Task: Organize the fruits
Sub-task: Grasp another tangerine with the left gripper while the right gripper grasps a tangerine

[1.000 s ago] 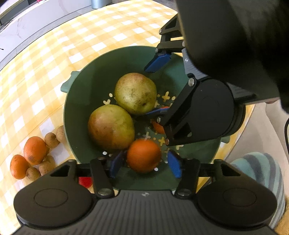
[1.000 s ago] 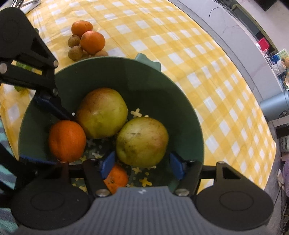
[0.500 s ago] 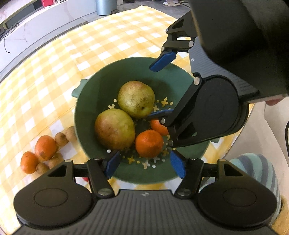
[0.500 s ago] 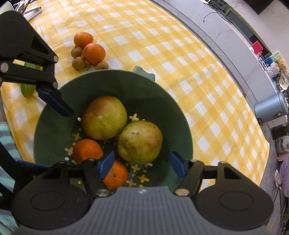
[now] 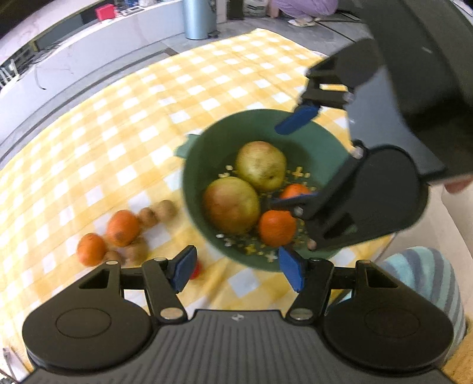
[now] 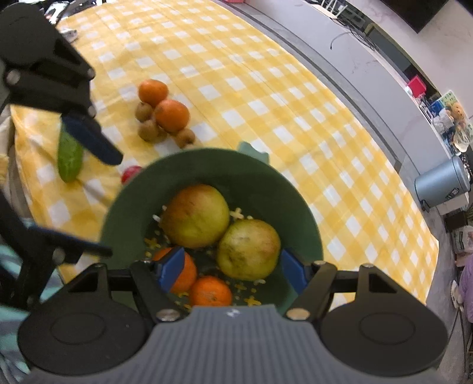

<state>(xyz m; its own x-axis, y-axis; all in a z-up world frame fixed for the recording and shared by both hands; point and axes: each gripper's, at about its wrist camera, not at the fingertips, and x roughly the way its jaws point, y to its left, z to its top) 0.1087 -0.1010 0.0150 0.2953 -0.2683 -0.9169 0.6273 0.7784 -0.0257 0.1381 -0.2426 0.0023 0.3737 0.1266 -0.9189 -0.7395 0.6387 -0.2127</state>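
Note:
A green colander bowl (image 5: 201, 165) (image 6: 266, 183) on the yellow checked cloth holds two large yellow-green fruits (image 5: 230, 203) (image 6: 248, 248) and two oranges (image 5: 276, 227) (image 6: 210, 291). My left gripper (image 5: 238, 268) is open and empty, raised above the bowl's near rim. My right gripper (image 6: 232, 267) is open and empty, above the bowl's other side. A pile of two oranges (image 5: 122, 223) (image 6: 171, 113) and several small brown fruits (image 5: 165, 208) (image 6: 147, 130) lies on the cloth beside the bowl.
A green cucumber (image 6: 69, 158) and a small red fruit (image 6: 131, 172) (image 5: 196, 270) lie near the table edge. A grey bin (image 6: 440, 186) (image 5: 199, 17) stands on the floor beyond the table. A striped cloth (image 5: 419, 283) shows below the edge.
My left gripper let go of an orange, which now lies in the bowl. Both grippers have risen and pulled back from the bowl; the left has swung toward the loose fruit pile.

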